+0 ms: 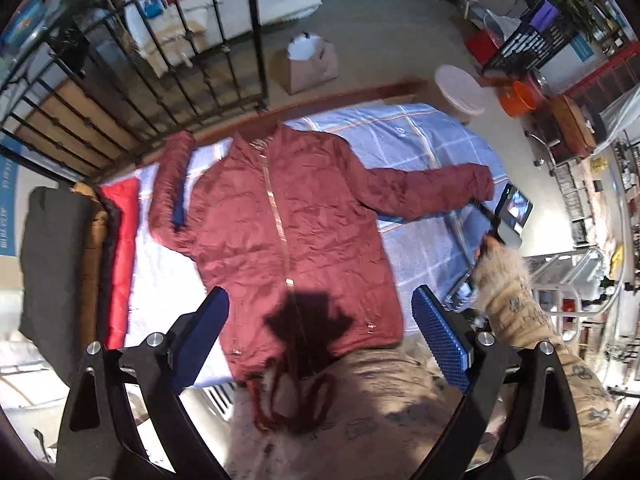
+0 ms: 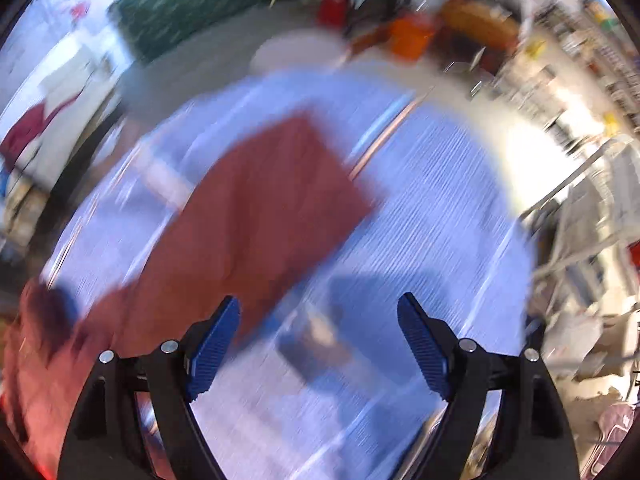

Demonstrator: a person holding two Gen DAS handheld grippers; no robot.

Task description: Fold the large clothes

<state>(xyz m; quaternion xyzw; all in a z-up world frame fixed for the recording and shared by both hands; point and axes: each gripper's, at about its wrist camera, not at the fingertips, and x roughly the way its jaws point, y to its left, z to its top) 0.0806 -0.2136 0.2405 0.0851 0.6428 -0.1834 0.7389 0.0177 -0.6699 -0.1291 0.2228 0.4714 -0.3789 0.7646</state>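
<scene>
— Where's the jacket (image 1: 288, 236)?
— Flat, front up, on the blue checked bedspread (image 1: 420, 144); its zipper runs collar-far to hem-near, one sleeve (image 2: 256, 216) stretched sideways.
— Grippers?
— The left gripper (image 1: 320, 340) and the right gripper (image 2: 318, 344) are both spread, gripping nothing (right view is blurred).

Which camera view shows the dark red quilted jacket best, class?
The left wrist view: the dark red quilted jacket lies spread flat and sharp on the blue checked sheet, zip, collar and both sleeves visible. The right wrist view is motion-blurred and catches only one sleeve.
</scene>
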